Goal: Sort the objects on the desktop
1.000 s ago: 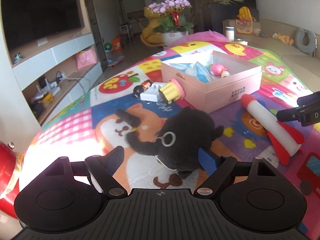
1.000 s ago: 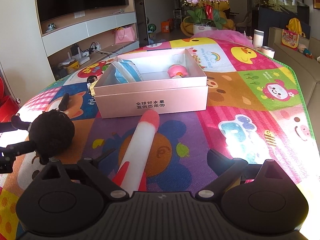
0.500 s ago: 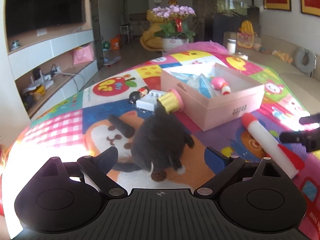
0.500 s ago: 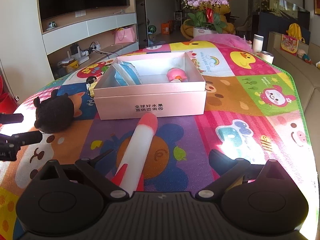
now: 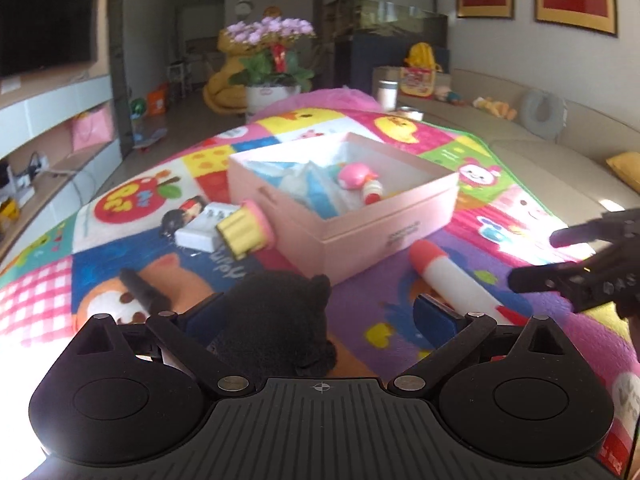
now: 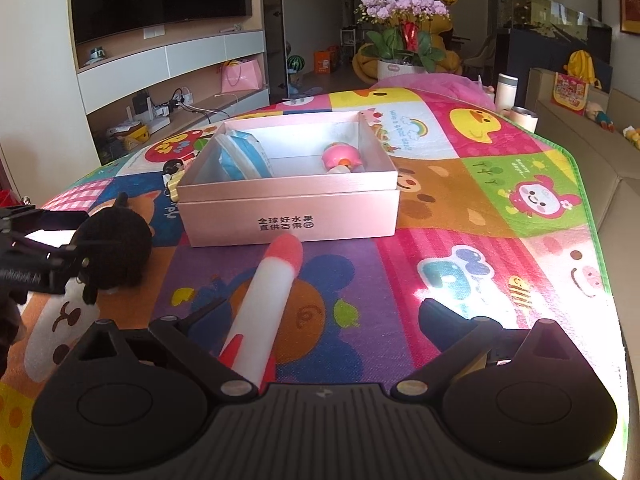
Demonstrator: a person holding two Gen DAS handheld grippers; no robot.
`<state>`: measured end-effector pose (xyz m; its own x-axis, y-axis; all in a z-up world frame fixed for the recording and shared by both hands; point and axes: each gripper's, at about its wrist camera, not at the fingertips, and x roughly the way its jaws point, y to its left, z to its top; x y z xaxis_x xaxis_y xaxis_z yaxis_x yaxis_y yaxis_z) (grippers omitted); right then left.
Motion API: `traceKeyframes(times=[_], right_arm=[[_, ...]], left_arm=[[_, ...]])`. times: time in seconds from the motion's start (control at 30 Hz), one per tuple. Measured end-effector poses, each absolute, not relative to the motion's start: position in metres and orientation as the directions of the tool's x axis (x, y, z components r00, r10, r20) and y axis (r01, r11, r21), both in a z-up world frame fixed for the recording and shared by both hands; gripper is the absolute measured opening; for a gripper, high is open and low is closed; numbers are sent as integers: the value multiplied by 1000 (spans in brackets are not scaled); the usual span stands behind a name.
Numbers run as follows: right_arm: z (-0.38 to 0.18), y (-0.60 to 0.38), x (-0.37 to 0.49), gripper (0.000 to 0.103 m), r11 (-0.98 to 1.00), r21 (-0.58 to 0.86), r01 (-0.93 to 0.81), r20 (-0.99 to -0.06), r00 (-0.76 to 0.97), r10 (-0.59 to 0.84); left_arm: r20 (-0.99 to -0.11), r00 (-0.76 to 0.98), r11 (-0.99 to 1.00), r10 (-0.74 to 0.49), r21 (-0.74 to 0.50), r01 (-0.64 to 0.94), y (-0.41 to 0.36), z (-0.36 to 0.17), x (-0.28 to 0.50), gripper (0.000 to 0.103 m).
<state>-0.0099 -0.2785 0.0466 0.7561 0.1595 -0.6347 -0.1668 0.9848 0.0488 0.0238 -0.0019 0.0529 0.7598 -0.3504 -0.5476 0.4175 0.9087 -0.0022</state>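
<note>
Black plush toy (image 5: 276,316), round fuzzy body with small ears, sits on the colourful cartoon play mat (image 5: 400,136) covering the bench, just in front of the pink box's near left corner. Left hand-held gripper (image 5: 320,312) has the plush between its blue-padded fingers (image 5: 434,314), jaws opening wide; the right pad is clear of the fur, the left pad is partly hidden behind the plush, so contact there is unclear. Pink cardboard box (image 6: 288,200), open top, Chinese print on its front wall; inside it a blue-white packet (image 6: 244,156) at the left and a pink round toy (image 6: 342,156) toward the right. Foam rocket (image 6: 268,304), white body, red nose and red fins, lies on the mat in front of the box, nose pointing at the box front and almost touching it. Right hand-held gripper (image 6: 320,312) is released, jaws spread, rocket tail lying between its fingers but nearer the left one, not pinched. Left of the box: yellow-and-pink cylinder toy (image 5: 246,232) against the box wall, white charger block (image 5: 204,228), small dark figure toy (image 5: 180,216), black marker-like stick (image 5: 144,292) further out on the mat.
</note>
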Motion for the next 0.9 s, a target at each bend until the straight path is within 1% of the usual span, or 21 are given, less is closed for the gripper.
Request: traceKeyframes(times=[0.13,0.27,0.37,0.43,0.5,0.53,0.6,0.67,0.7,0.8,0.9], right_arm=[[43,-284,-2,100,989,68,-131,-647,749,143],[43,-280,-2,100,986,90,-140,-644,747,165],[56,-272,3,100,974,109,-196,-626,748,221],[71,-262,10,98,958,102,-267,-601,751,273],[87,-244,17,89,927,71,-368,-574,745,340],[91,-236,21,87,912,55,-406,-570,737,362],[97,-211,33,72,877,25,-480,-579,708,404],[93,-188,45,64,852,-1,-524,-609,676,415],[89,-179,49,62,841,-15,-541,-624,662,415],[75,-165,50,62,819,-74,-569,-657,645,389],[66,-171,44,62,836,-104,-539,-651,672,352]], left_arm=[[-545,740,873,-394,29,486,-22,53,4,101],[-543,716,858,-439,-17,513,-27,53,-7,101],[-551,681,830,-482,-37,556,-34,52,-15,101],[-557,667,815,-495,-33,578,-40,49,-19,101],[-561,658,810,-501,-38,585,-44,45,-22,101],[-564,655,811,-503,-44,584,-46,43,-22,101],[-576,649,817,-497,-60,573,-46,41,-24,101],[-585,651,826,-483,-59,560,-43,41,-28,101],[-586,656,831,-476,-55,554,-40,41,-32,101],[-579,694,866,-428,-43,499,-21,47,-42,101],[-558,759,923,-336,-32,384,-2,51,-45,101]])
